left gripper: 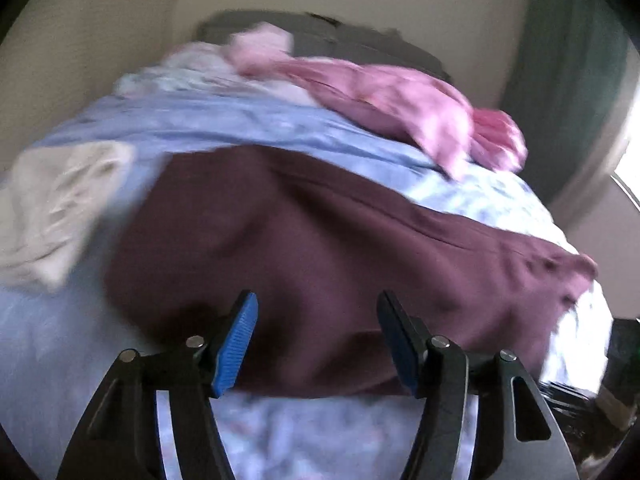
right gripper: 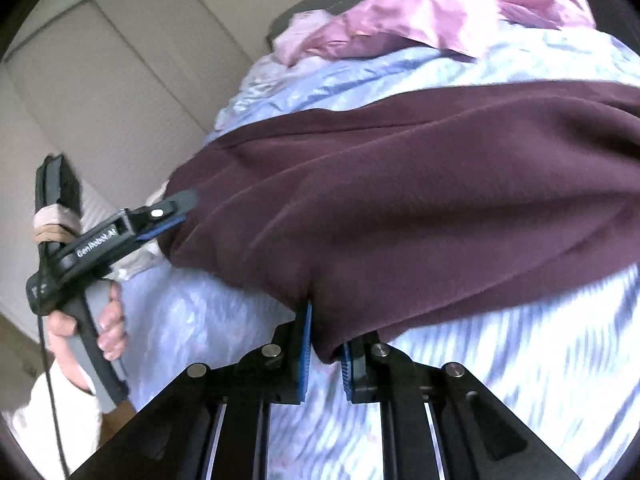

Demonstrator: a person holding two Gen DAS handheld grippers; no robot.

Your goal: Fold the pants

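Left gripper (left gripper: 316, 344): we see its fingers (left gripper: 236, 344) standing apart, ribbed blue pads facing each other, nothing between them. They hang just over the near edge of the maroon pants (left gripper: 320, 240), not touching that we can tell.

Right gripper (right gripper: 324, 350): fingers (right gripper: 305, 348) drawn close together, clamped on a fold of the pants' near hem; the cloth bunches into the narrow gap and hangs down between the pads.

Only the right wrist view gives us the left gripper from outside (right gripper: 176, 216): black body with white lettering, blue pad at the tip, lying at the left end of the pants. We cannot tell from there whether it touches the cloth. The same view shows the person's left hand (right gripper: 108, 320) wrapped around the grey handle, a white sleeve (right gripper: 48, 412) below, a cable trailing down.

Only the left wrist view gives us a crumpled cream garment (left gripper: 56, 208) beside the pants' left end, and a green curtain (left gripper: 572, 80) by a bright window edge.

The pants: matte, heavy-looking knit, softly creased, spread crosswise over the bed (left gripper: 100, 340).

Bed cover: pale blue-lavender, glossy, faintly patterned, rumpled. Behind the pants, a heap of pink satiny fabric (left gripper: 400, 100); a dark headboard (left gripper: 360, 40) further back. Cream walls; panelled closet doors (right gripper: 100, 72) in the right wrist view.
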